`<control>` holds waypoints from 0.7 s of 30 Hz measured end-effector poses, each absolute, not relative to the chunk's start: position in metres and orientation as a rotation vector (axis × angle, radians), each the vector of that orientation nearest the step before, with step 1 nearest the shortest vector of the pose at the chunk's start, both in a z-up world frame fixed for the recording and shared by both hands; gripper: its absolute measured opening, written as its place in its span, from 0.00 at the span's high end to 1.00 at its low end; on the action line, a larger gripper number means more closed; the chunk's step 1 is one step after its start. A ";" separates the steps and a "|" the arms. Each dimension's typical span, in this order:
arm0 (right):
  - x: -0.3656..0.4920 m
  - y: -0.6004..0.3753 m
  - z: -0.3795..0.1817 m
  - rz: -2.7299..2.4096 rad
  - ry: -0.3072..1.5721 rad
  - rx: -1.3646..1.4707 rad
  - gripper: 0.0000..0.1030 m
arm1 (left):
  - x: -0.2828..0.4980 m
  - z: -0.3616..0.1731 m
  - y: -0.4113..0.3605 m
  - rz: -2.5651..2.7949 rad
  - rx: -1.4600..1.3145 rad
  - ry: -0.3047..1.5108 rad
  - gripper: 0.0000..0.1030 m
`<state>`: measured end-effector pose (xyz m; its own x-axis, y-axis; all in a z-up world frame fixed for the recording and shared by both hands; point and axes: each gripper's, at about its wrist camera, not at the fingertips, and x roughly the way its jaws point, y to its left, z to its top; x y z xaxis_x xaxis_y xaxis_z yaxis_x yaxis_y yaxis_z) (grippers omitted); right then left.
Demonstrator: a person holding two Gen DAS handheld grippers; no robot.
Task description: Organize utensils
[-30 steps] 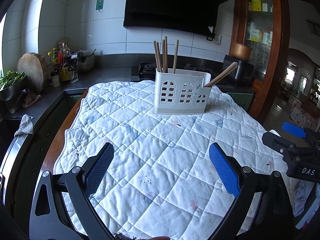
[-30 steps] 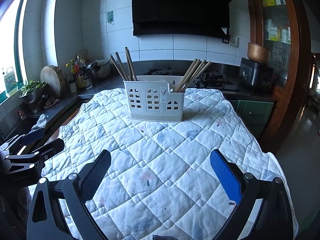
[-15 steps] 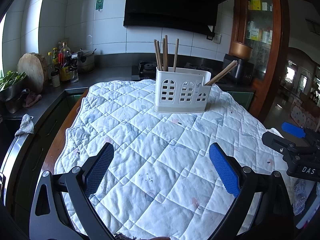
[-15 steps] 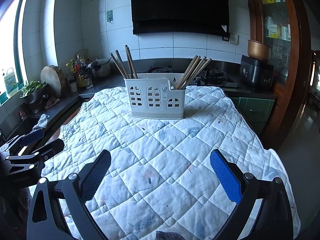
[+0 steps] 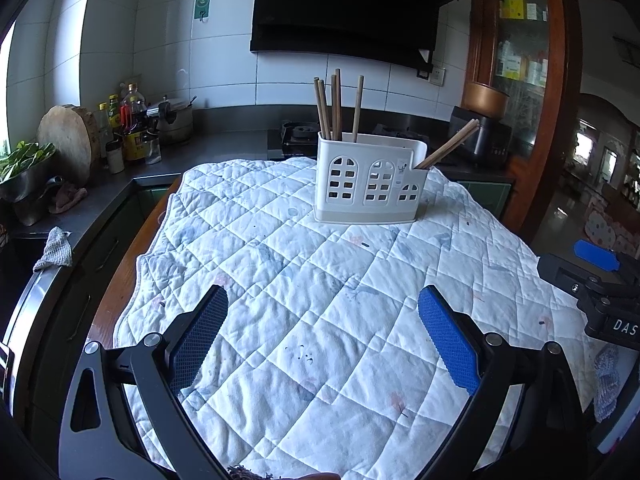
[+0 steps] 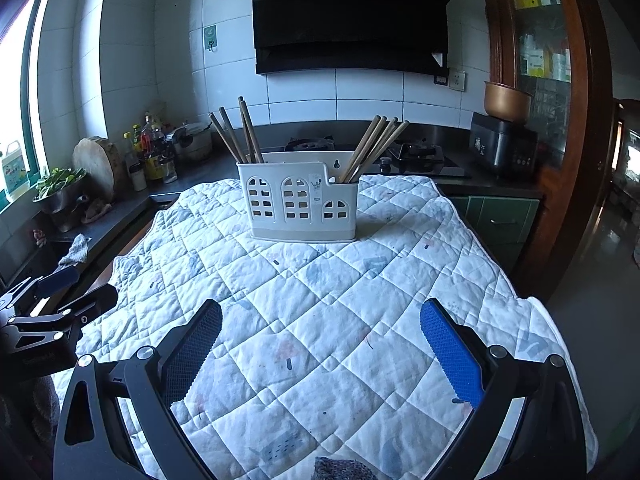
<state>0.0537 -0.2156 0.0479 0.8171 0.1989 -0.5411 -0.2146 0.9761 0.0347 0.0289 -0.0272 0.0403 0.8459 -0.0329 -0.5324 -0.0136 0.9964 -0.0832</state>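
Note:
A white utensil holder with arched cut-outs stands at the far side of a quilted white cloth; it also shows in the right wrist view. Wooden chopsticks stand upright in its tall compartment and more chopsticks lean in its low right compartment. My left gripper is open and empty above the near cloth. My right gripper is open and empty too. Each gripper appears at the edge of the other's view.
A dark counter at left holds a round wooden board, bottles, a bowl of greens and a rag. A stove and rice cooker stand behind. A wooden cabinet is at right.
Both grippers have drawn back a little from the holder, which now looks smaller and farther. Both stay open and empty.

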 end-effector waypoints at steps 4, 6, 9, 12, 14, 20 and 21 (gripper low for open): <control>0.053 -0.215 0.048 0.214 0.569 -0.036 0.07 | 0.029 0.040 -0.027 -0.007 -0.085 0.563 0.08; 0.053 -0.216 0.048 0.213 0.569 -0.037 0.07 | 0.029 0.039 -0.026 -0.007 -0.086 0.565 0.08; 0.053 -0.216 0.047 0.213 0.572 -0.037 0.07 | 0.030 0.038 -0.026 -0.005 -0.084 0.568 0.08; 0.053 -0.215 0.047 0.214 0.573 -0.038 0.07 | 0.030 0.037 -0.025 -0.006 -0.084 0.569 0.08; 0.053 -0.216 0.047 0.215 0.573 -0.036 0.07 | 0.030 0.037 -0.025 -0.007 -0.084 0.569 0.08; 0.053 -0.216 0.047 0.212 0.574 -0.035 0.07 | 0.030 0.038 -0.026 -0.013 -0.088 0.569 0.08; 0.053 -0.216 0.047 0.213 0.575 -0.035 0.07 | 0.030 0.038 -0.026 -0.012 -0.087 0.569 0.08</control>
